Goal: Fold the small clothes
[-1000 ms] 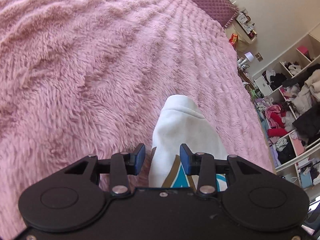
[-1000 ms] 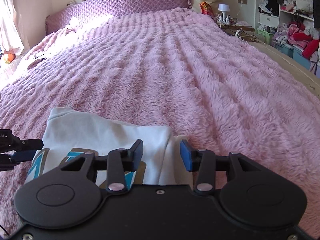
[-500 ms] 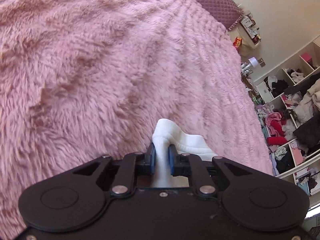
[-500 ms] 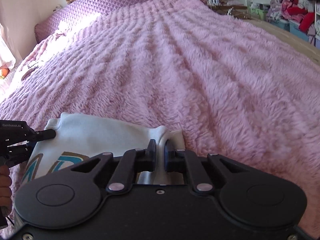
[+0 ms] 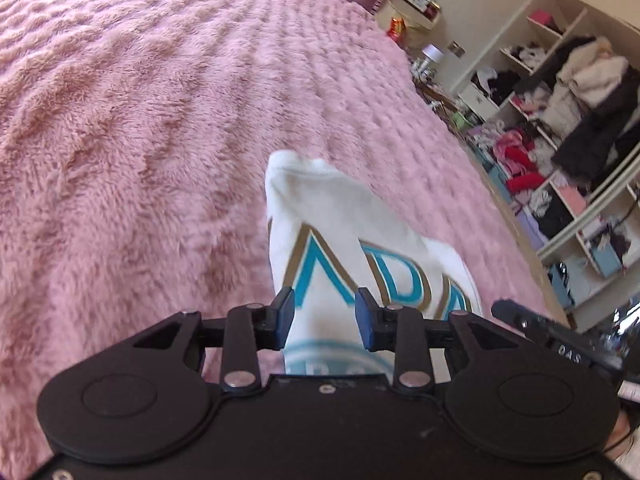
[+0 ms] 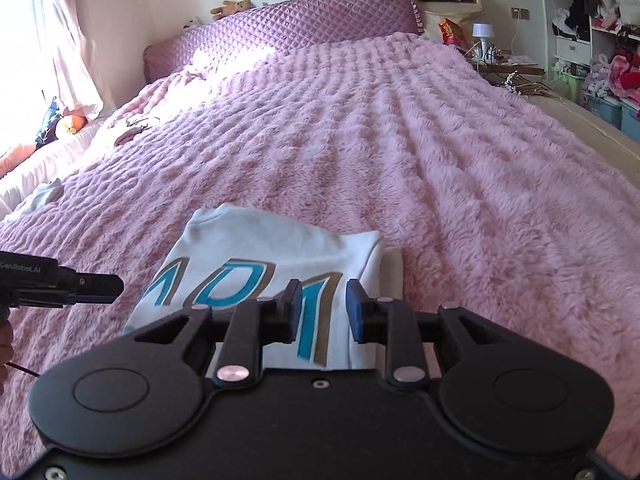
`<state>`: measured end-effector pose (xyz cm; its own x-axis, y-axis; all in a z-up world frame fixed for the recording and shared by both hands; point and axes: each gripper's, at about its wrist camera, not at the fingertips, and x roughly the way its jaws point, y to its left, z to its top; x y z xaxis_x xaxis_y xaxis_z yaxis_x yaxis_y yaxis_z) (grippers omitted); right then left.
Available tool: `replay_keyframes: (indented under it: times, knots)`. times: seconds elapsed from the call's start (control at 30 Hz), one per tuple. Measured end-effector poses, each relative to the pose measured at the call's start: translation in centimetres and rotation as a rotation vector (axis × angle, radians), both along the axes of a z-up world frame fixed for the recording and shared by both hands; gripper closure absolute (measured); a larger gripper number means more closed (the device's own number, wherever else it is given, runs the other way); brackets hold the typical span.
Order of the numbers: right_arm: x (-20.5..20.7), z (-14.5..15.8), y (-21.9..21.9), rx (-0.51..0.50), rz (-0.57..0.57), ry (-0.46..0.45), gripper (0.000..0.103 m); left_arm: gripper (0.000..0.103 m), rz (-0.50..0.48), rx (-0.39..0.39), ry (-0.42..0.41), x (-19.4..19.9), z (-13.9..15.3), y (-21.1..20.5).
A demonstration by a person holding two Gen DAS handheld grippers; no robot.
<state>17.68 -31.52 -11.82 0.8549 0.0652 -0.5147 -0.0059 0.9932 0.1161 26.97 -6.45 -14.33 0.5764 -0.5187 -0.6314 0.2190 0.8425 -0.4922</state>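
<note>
A small white garment with teal and gold lettering (image 6: 276, 264) lies folded on the pink fluffy bedspread (image 6: 400, 152); it also shows in the left wrist view (image 5: 340, 240). My left gripper (image 5: 325, 318) is open, its blue pads either side of the garment's near edge, nothing held. My right gripper (image 6: 320, 308) is open over the garment's right part, also empty. The left gripper's finger (image 6: 92, 284) shows at the left of the right wrist view, beside the garment. The right gripper's body (image 5: 560, 344) shows at the right of the left wrist view.
A quilted purple headboard (image 6: 288, 28) stands at the far end. A nightstand with a lamp (image 6: 482, 36) is at the bed's right. Open shelves full of clothes (image 5: 560, 120) line the right wall. Small items (image 6: 132, 126) lie at the bed's far left.
Both grippers were shut on the garment's edge half a second ago; now both are open and pulled back, and the garment lies flat with its lettering up.
</note>
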Motion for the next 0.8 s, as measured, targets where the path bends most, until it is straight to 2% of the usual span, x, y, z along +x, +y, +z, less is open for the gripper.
replay_keyframes:
  times: [0.1, 0.17, 0.23, 0.3, 0.37, 0.43, 0.5, 0.53, 0.57, 0.67, 0.8]
  knots:
    - [-1.7, -0.8, 0.5, 0.021, -0.008, 0.039, 0.079, 0.070, -0.033, -0.012, 0.037, -3.8, -0.9, -0.4]
    - [-2.2, -1.8, 0.5, 0.014, -0.027, 0.057, 0.078, 0.070, -0.051, -0.051, 0.080, -5.5, -2.1, -0.7]
    - [-2.2, -3.1, 0.4, 0.006, -0.044, 0.089, 0.078, 0.069, -0.028, -0.056, 0.087, -6.8, -3.5, -1.4]
    - [-2.3, -4.1, 0.2, 0.028, -0.063, 0.105, 0.079, 0.068, -0.012, -0.046, 0.087, -7.1, -4.8, -1.9]
    - [-2.7, -4.4, 0.5, 0.011, -0.067, 0.083, 0.079, 0.067, 0.011, -0.050, 0.108, -6.8, -5.8, -2.1]
    - [-3.3, -3.9, 1.0, -0.017, -0.072, 0.075, 0.077, 0.067, 0.024, -0.049, 0.115, -6.9, -5.3, -2.1]
    - [-4.1, -3.1, 1.5, -0.042, -0.074, 0.058, 0.068, 0.067, 0.039, -0.059, 0.115, -7.2, -4.1, -1.9]
    - [-4.7, -2.7, 1.6, -0.049, -0.079, 0.046, 0.058, 0.067, 0.040, -0.066, 0.119, -7.5, -3.7, -1.7]
    - [-5.1, -2.5, 1.6, -0.048, -0.078, 0.035, 0.057, 0.067, 0.039, -0.081, 0.116, -7.9, -3.1, -1.5]
    - [-6.4, -1.9, 1.7, -0.027, -0.059, 0.030, 0.057, 0.066, 0.017, -0.097, 0.098, -9.7, -2.2, -1.2]
    - [-7.4, -2.4, 2.0, -0.018, -0.030, 0.058, 0.057, 0.064, -0.023, -0.067, 0.101, -11.8, -2.7, -2.2]
